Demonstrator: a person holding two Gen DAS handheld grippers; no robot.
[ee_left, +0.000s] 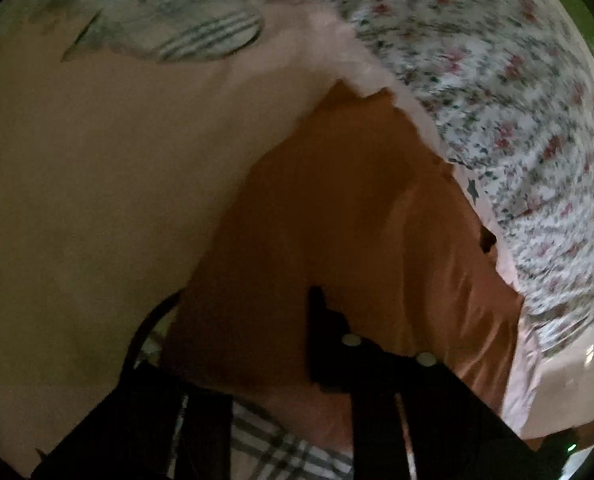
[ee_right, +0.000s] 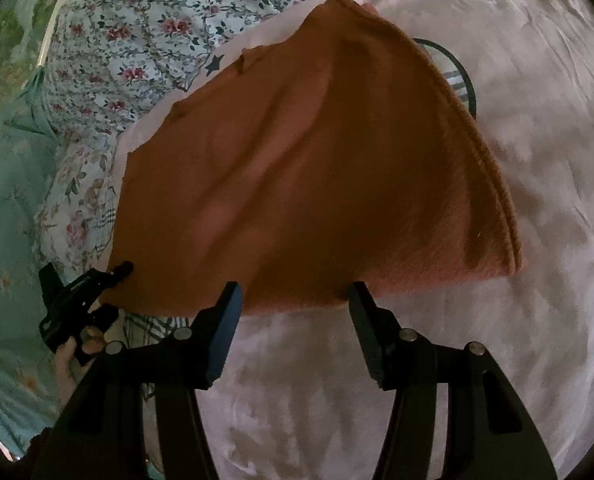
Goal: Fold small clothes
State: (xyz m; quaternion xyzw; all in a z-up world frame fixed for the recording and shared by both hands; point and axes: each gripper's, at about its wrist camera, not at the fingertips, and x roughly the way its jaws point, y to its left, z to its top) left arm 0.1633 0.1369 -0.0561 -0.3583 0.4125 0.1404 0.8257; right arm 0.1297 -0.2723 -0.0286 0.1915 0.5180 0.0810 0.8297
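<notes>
- Right claw (ee_right: 293, 300), fingers apart, hovers at the near edge of an orange garment (ee_right: 317, 168) on a pink bedsheet (ee_right: 517, 128).
- Left claw (ee_right: 115, 274) apparently pinches the garment's corner.

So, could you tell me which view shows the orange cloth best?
The right wrist view: the orange cloth lies whole and sharp on the pink sheet. The left wrist view shows only part, dark, blurred and close.
</notes>
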